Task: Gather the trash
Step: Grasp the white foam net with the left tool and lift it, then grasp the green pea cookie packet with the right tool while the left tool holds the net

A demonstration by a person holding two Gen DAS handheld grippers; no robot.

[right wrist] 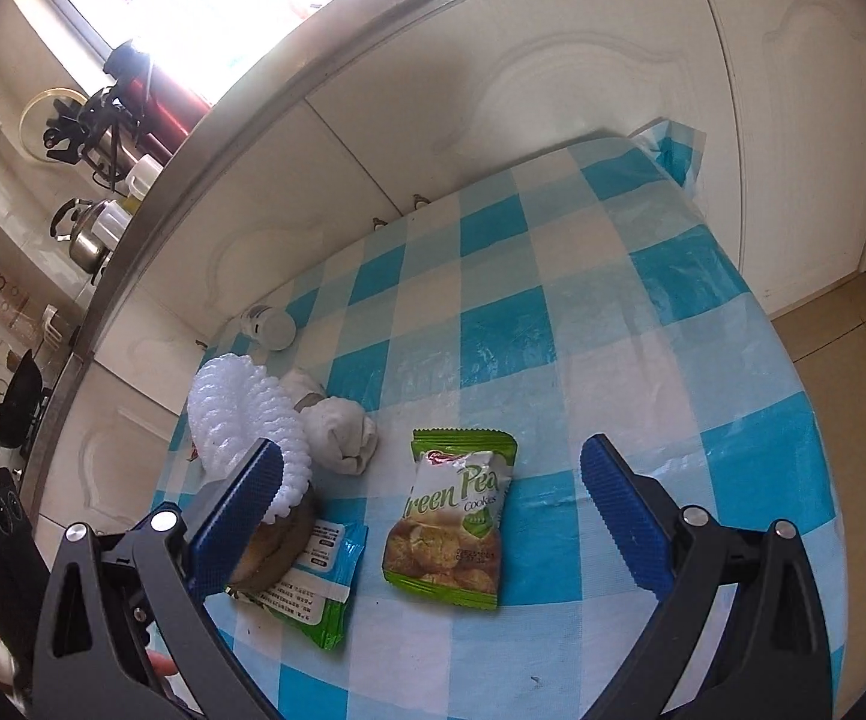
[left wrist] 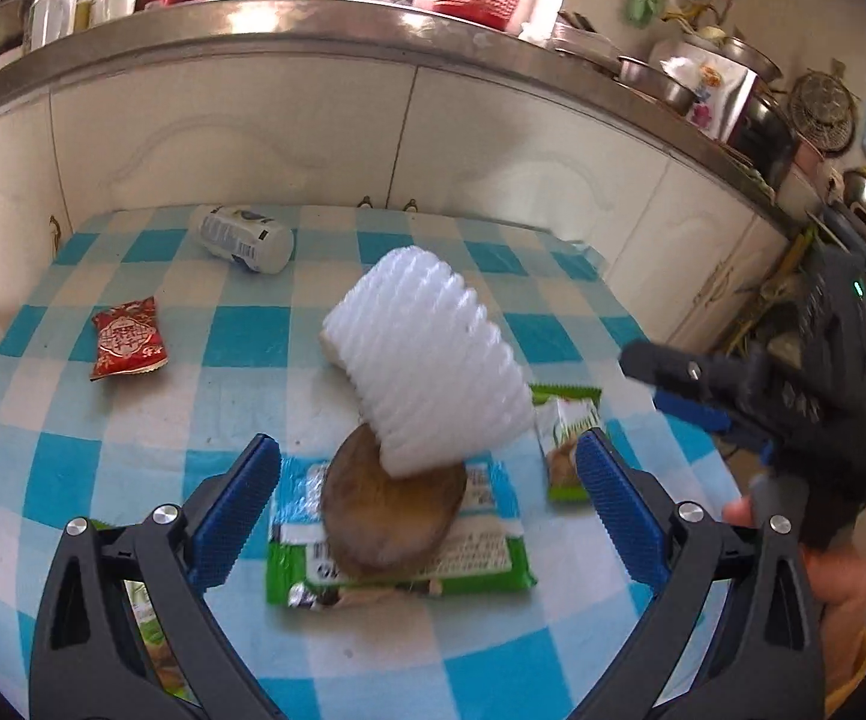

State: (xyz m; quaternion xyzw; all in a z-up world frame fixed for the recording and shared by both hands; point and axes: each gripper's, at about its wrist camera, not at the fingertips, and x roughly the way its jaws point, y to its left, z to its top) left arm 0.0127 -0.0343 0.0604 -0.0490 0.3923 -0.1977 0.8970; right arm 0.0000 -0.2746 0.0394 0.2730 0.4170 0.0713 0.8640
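Both grippers hover with jaws apart: the left gripper (left wrist: 428, 495) over a brown round piece (left wrist: 390, 510) under white foam netting (left wrist: 426, 360), the right gripper (right wrist: 433, 501) over a Green Pea cookies packet (right wrist: 451, 522).

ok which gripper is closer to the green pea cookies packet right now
Right. The right gripper, open, faces the Green Pea cookies packet, which lies just ahead between its fingers. The left gripper, open too, straddles the brown round thing; the packet lies beyond its right finger.
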